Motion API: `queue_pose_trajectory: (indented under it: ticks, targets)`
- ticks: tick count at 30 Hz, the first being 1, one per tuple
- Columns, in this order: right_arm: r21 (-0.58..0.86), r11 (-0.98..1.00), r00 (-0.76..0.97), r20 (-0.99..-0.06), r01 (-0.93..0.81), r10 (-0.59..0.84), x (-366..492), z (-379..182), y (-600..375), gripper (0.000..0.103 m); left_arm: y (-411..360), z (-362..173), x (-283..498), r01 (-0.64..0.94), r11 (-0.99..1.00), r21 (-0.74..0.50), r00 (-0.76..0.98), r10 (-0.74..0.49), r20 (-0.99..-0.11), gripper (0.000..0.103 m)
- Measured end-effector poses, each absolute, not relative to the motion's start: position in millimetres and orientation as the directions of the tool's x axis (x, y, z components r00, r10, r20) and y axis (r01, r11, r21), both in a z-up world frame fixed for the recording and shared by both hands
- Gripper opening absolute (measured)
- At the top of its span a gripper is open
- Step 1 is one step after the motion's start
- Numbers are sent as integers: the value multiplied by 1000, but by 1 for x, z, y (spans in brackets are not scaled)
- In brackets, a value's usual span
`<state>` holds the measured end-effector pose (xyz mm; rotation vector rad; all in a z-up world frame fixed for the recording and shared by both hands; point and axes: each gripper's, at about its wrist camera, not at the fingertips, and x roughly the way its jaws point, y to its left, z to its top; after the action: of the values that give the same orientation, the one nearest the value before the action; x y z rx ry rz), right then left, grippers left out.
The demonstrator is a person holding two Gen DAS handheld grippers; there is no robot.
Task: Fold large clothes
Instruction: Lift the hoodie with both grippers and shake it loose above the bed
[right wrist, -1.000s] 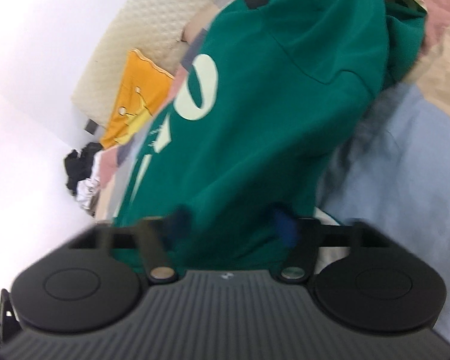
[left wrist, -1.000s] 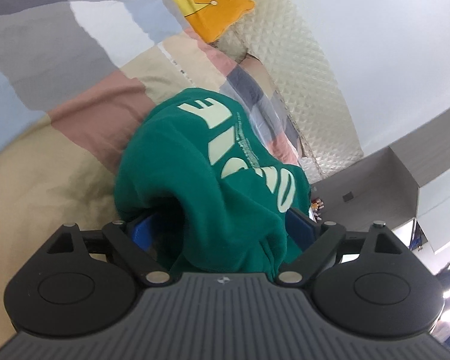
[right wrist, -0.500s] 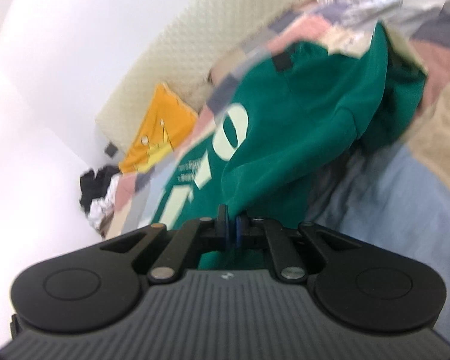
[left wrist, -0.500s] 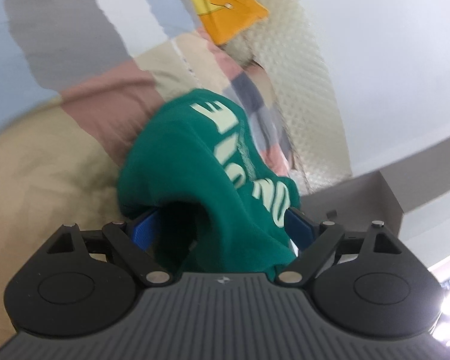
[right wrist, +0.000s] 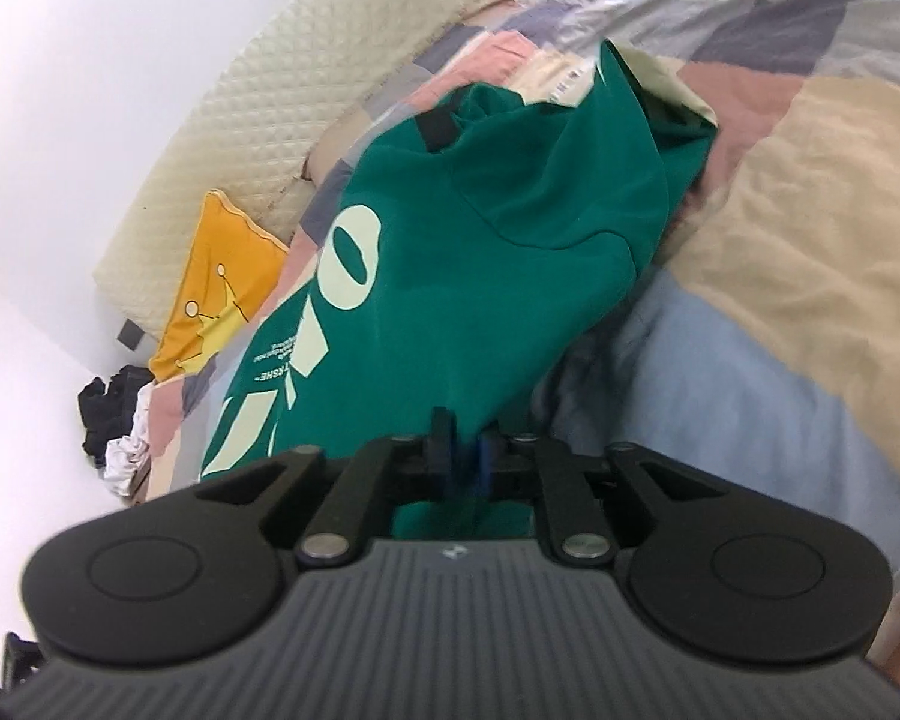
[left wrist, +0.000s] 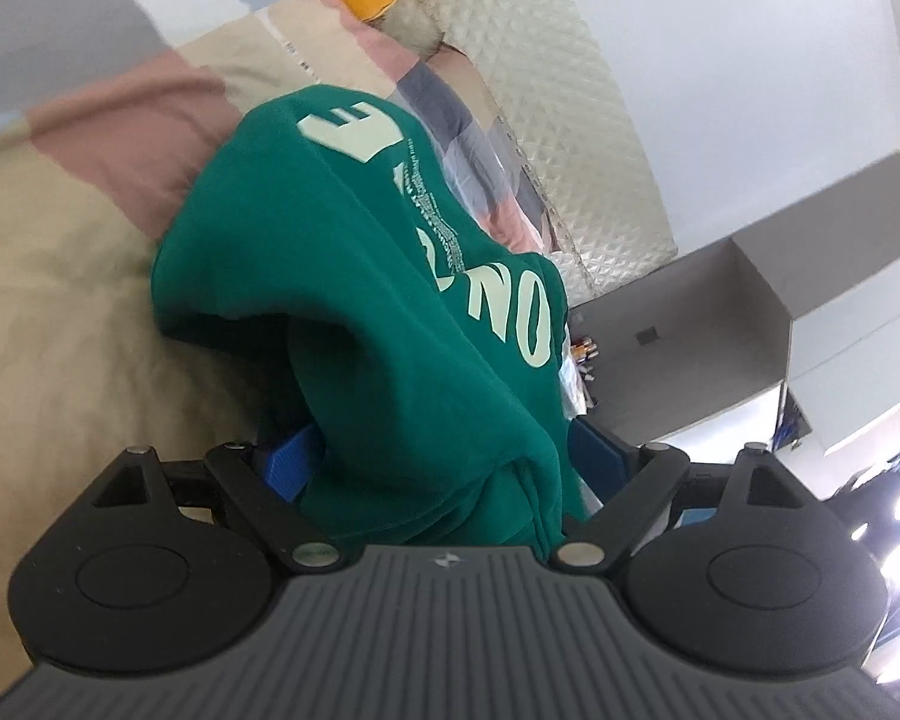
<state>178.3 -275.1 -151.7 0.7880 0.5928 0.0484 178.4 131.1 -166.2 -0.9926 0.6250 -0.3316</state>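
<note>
The green sweatshirt (left wrist: 354,276) hangs above the patchwork bed (left wrist: 60,312), raised at two places. It looks soft and rather heavy, so a hem or seam seems the best hold. The left gripper (left wrist: 444,456) has its jaws wide with bunched cloth between them. The right gripper (right wrist: 459,450) has just been opening its jaws slightly; they pinch a thin edge. Only the right view shows the dark clothes pile (right wrist: 111,414).

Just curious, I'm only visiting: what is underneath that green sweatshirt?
The green sweatshirt is lifted over a patchwork quilt with beige, pink, grey and blue patches. Whatever lies directly beneath its bunched middle is hidden by the fabric.
</note>
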Motion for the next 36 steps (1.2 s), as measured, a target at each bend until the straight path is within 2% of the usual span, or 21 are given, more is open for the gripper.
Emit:
queue_pose_trajectory:
  ticks: [1, 3, 15, 18, 21, 22, 23, 24, 25, 26, 27, 30, 32, 36]
  targets:
    - [692, 698, 834, -486, 186, 260, 179, -154, -276, 60, 132, -168, 178, -27, 509, -861, 779, -528, -337, 90]
    - [742, 640, 833, -471, 197, 289, 176, -163, -281, 86, 133, -171, 177, -36, 482, -875, 779, -536, -327, 90]
    - [790, 578, 775, -492, 205, 397, 209, -186, -265, 84, 127, -180, 203, -62, 440, -896, 787, -531, -315, 90]
    - [786, 584, 759, -503, 203, 414, 217, -191, -262, 84, 119, -186, 217, -71, 471, -879, 763, -542, -352, 89]
    - [784, 577, 735, -527, 228, 426, 226, -200, -262, 74, 115, -193, 229, -101, 498, -861, 753, -528, -393, 81]
    - [784, 576, 729, -533, 233, 430, 229, -202, -261, 70, 115, -195, 232, -103, 501, -859, 757, -521, -394, 71]
    - [783, 578, 723, -536, 232, 436, 231, -203, -260, 66, 116, -196, 235, -113, 515, -850, 755, -512, -410, 56]
    - [780, 585, 721, -536, 224, 439, 232, -204, -260, 58, 117, -196, 237, -120, 513, -850, 752, -512, -415, 51]
    - [778, 592, 722, -531, 209, 443, 233, -203, -259, 47, 119, -197, 237, -113, 493, -863, 753, -524, -398, 41]
    - [782, 594, 728, -516, 186, 451, 232, -200, -259, 42, 122, -196, 236, -103, 479, -872, 758, -530, -380, 29]
    - [787, 594, 733, -502, 167, 458, 232, -197, -259, 33, 124, -192, 233, -94, 485, -870, 769, -520, -373, 24]
    - [794, 604, 770, -431, 75, 471, 226, -179, -257, 25, 127, -178, 224, -58, 472, -880, 793, -514, -328, 16]
    - [809, 587, 798, -359, 8, 484, 217, -164, -258, 23, 125, -164, 216, -24, 501, -865, 808, -500, -312, 9]
    - [821, 557, 826, -224, -126, 517, 195, -135, -262, 22, 126, -135, 196, 65, 508, -859, 839, -493, -229, 8]
